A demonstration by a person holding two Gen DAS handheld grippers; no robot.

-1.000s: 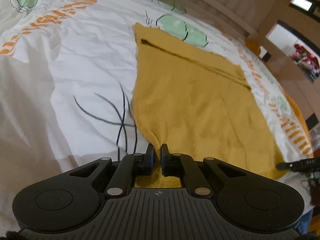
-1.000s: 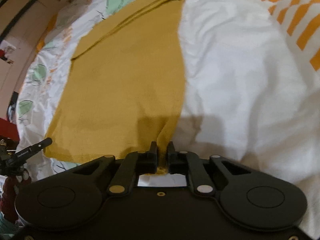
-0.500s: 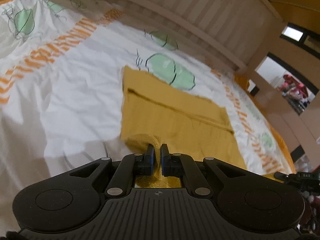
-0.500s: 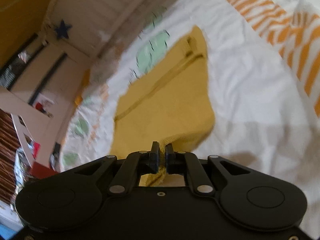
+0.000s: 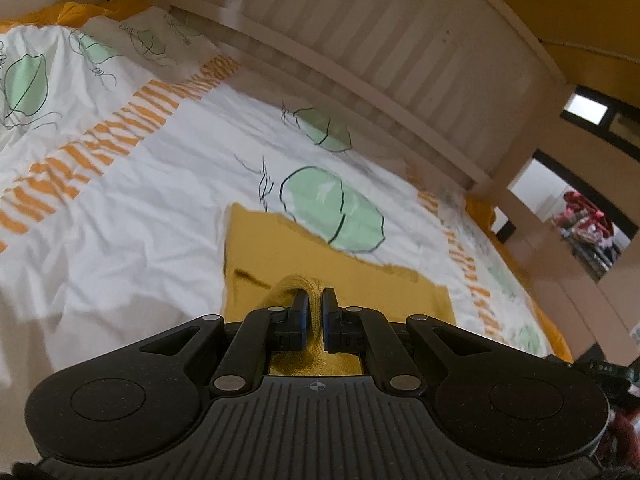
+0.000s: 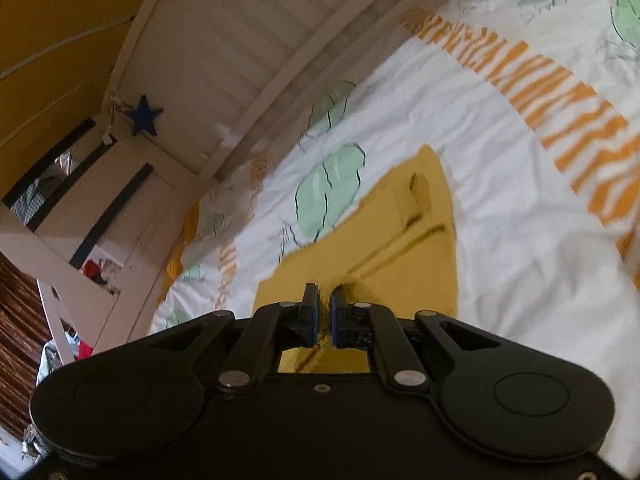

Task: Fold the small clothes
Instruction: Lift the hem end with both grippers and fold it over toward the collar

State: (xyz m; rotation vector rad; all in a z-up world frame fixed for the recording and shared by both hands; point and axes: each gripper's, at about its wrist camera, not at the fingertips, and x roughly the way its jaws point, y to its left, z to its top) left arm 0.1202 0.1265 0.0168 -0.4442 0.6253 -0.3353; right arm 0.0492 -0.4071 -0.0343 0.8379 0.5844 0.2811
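Observation:
A mustard-yellow knit garment (image 5: 320, 256) lies on the printed bedspread (image 5: 140, 184). My left gripper (image 5: 315, 300) is shut on a bunched edge of it and holds that edge lifted over the flat far part. In the right wrist view the same garment (image 6: 400, 248) lies ahead, with a folded band near its far end. My right gripper (image 6: 324, 300) is shut on another bunched edge of it, also raised. The near part of the garment is hidden under both grippers.
The bedspread (image 6: 500, 200) is white with orange stripes and green leaf prints. A white slatted headboard (image 5: 380, 52) runs along the far side. A doorway (image 5: 572, 224) and a white cupboard (image 6: 100, 208) stand beyond the bed.
Both grippers have lifted their held edges and carried them forward toward the headboard, so the near half of the garment now folds over the far half.

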